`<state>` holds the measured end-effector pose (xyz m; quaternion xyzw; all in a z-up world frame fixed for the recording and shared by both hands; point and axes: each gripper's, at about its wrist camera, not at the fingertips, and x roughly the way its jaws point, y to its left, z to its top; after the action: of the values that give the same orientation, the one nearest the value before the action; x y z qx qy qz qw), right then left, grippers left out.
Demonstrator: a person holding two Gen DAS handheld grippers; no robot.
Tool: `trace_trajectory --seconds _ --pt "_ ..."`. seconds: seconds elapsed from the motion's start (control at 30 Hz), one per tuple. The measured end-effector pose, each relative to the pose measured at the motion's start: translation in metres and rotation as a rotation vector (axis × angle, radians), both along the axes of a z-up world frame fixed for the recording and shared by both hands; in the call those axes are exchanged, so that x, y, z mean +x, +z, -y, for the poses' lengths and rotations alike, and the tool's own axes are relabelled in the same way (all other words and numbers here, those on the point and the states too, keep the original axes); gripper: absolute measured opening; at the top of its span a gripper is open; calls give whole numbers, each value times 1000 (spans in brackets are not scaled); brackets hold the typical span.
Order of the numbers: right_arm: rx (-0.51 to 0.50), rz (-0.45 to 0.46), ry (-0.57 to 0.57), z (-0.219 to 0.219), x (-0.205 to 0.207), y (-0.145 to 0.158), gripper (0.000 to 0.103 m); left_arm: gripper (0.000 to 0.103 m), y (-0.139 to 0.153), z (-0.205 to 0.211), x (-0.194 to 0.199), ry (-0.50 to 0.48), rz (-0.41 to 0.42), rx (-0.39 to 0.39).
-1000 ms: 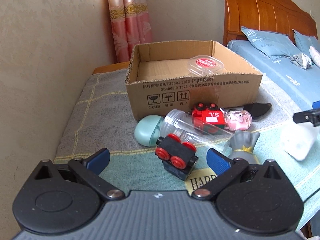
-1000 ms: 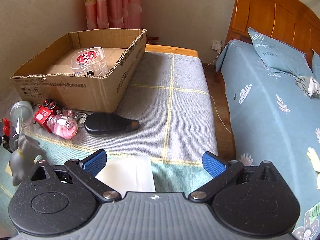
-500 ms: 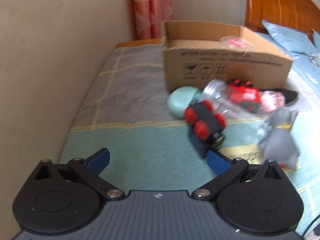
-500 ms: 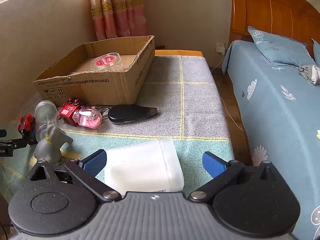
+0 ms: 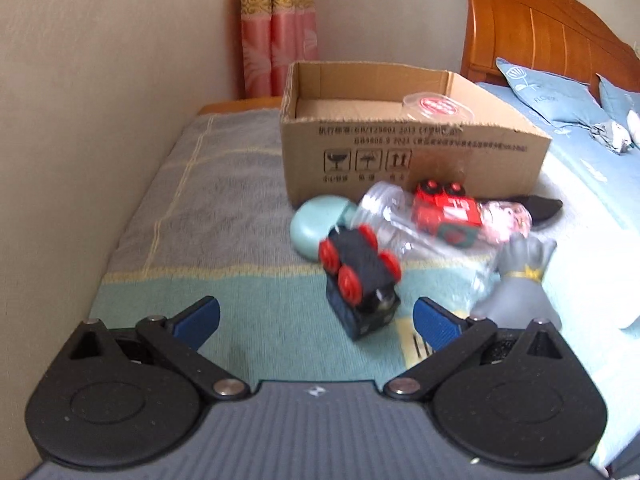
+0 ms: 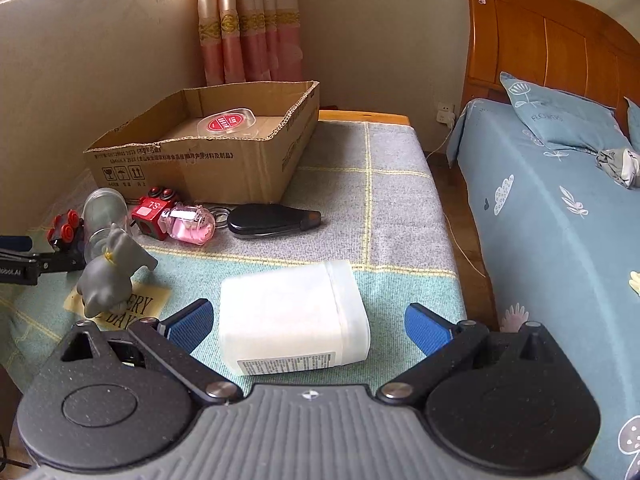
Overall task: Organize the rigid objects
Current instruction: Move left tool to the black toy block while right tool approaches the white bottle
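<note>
Cardboard box (image 6: 208, 156) sits open toward the far left corner of the blanket-covered bench (image 6: 384, 184), against the wall, with a clear round container with a red lid (image 6: 228, 122) inside it. Along the box's near side lies a cluster of loose things: a clear plastic bottle with a pale green cap (image 5: 384, 220), a red toy engine (image 5: 446, 210), a pink translucent toy (image 6: 188, 224) and a flat black case (image 6: 272, 220). A black toy wagon with red wheels (image 5: 360, 280) lies tipped just in front of the bottle, and a grey figure (image 6: 112, 276) stands beside it on a yellow printed patch.

Left gripper (image 5: 316, 320) has its blue-padded fingers spread wide and holds nothing; the wagon lies just ahead, toward the right finger. Right gripper (image 6: 308, 326) is likewise wide apart and empty-handed, a white plastic jar (image 6: 292, 316) lying on its side between its fingers near the bench's front edge, with a gap at the right finger; contact at the left one I cannot tell
</note>
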<state>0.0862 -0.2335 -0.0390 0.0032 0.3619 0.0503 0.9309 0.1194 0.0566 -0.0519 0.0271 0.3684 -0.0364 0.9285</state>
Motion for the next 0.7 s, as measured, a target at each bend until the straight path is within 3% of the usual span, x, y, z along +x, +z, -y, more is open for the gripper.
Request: trace_trajectory --seconds 0.17,0.33,0.4,0.7 --pt "15 1 -8 5 0 0 103 102 6 -4 4 43 29 21" --pt "15 -1 0 7 1 -1 103 102 8 -38 -5 170 49 -34" --pt "13 -3 10 8 1 -2 103 102 7 -46 -7 204 39 -16" --pt "11 -43 62 7 -5 -20 103 102 -14 -18 -5 60 -21 19"
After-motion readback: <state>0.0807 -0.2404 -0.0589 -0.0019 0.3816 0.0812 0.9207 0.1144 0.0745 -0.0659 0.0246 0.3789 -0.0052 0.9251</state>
